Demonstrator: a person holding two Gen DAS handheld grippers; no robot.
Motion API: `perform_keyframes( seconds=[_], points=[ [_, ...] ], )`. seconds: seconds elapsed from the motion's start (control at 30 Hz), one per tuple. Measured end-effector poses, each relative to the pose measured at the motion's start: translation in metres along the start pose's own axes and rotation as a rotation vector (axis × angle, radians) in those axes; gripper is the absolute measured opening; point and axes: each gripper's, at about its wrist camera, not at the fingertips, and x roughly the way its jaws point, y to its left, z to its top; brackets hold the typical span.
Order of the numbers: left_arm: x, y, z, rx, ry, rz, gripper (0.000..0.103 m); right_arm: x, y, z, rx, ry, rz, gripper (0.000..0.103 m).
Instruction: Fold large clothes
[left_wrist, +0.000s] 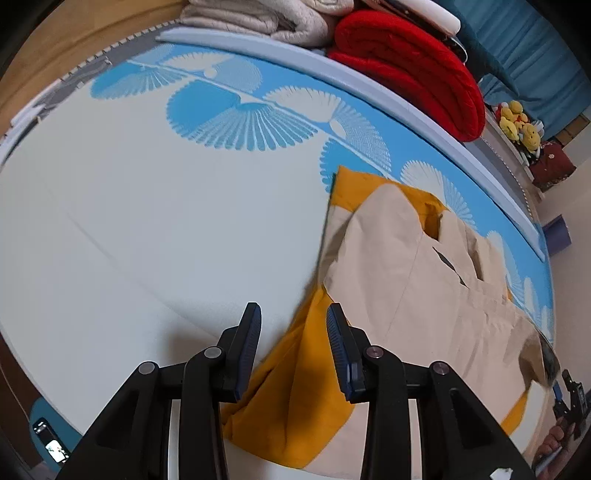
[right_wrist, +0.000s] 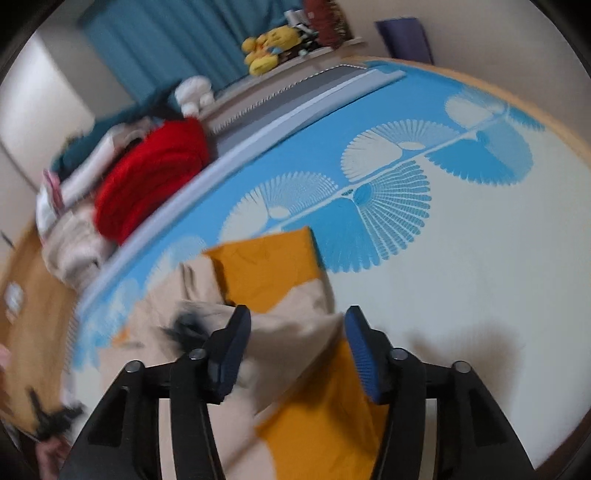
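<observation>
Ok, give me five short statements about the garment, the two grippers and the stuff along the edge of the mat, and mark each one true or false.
1. The left gripper is open, with nothing between its fingers. True.
2. The garment on the mat is beige and mustard yellow. True.
3. The right gripper is clamped shut on a fold of cloth. False: its jaws stand apart above the garment.
4. The folded blanket beyond the mat's far edge is green. False: it is red.
5. Yellow plush toys sit near the teal curtain. True.
</observation>
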Motion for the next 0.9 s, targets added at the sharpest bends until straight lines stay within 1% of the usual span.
perform_keyframes(
  seconds=[0.03, 0.1, 0.17, 0.23, 0.27, 0.33, 0.4, 0.47, 0.57, 0.63, 0.77, 0.83, 0.87, 0.9],
  points=[
    [0.002, 0.0, 0.001, 0.0, 0.013, -0.016, 0.033, -0.001, -0.002, 0.002, 0.0, -0.009, 0.0, 0.055],
    [0.006, -0.002, 0.002, 0.003, 0.03, -0.034, 0.033, 0.0, -0.002, 0.003, -0.028, -0.011, -0.029, 0.056],
    [0.011, -0.004, 0.004, 0.004, 0.049, -0.049, 0.034, 0.008, -0.003, 0.0, -0.07, 0.018, -0.063, 0.056],
    [0.019, -0.008, 0.005, 0.01, 0.076, -0.056, 0.037, 0.023, -0.005, -0.006, -0.113, 0.088, -0.106, 0.056],
    [0.023, -0.011, 0.005, 0.015, 0.086, -0.056, 0.038, 0.035, -0.007, -0.01, -0.131, 0.146, -0.137, 0.056],
    [0.033, -0.017, 0.007, 0.03, 0.102, -0.042, 0.04, 0.055, -0.011, -0.019, -0.147, 0.247, -0.166, 0.056],
    [0.043, -0.023, 0.008, 0.042, 0.108, -0.016, 0.044, 0.067, -0.014, -0.026, -0.159, 0.31, -0.175, 0.056],
    [0.052, -0.03, 0.008, 0.044, 0.114, 0.02, 0.047, 0.075, -0.013, -0.033, -0.188, 0.349, -0.179, 0.056],
    [0.062, -0.039, 0.01, 0.043, 0.1, 0.074, 0.048, 0.083, -0.009, -0.038, -0.228, 0.375, -0.204, 0.056],
    [0.068, -0.043, 0.011, 0.045, 0.095, 0.093, 0.051, 0.087, -0.007, -0.041, -0.244, 0.386, -0.219, 0.056],
    [0.083, -0.047, 0.011, 0.052, 0.115, 0.132, 0.052, 0.089, -0.001, -0.047, -0.28, 0.375, -0.244, 0.056],
    [0.088, -0.047, 0.011, 0.044, 0.124, 0.134, 0.051, 0.087, 0.004, -0.05, -0.305, 0.36, -0.259, 0.056],
    [0.09, -0.045, 0.011, 0.038, 0.13, 0.13, 0.051, 0.086, 0.006, -0.051, -0.322, 0.349, -0.268, 0.052],
    [0.092, -0.045, 0.011, 0.037, 0.134, 0.128, 0.05, 0.085, 0.009, -0.052, -0.335, 0.341, -0.271, 0.037]
  ],
)
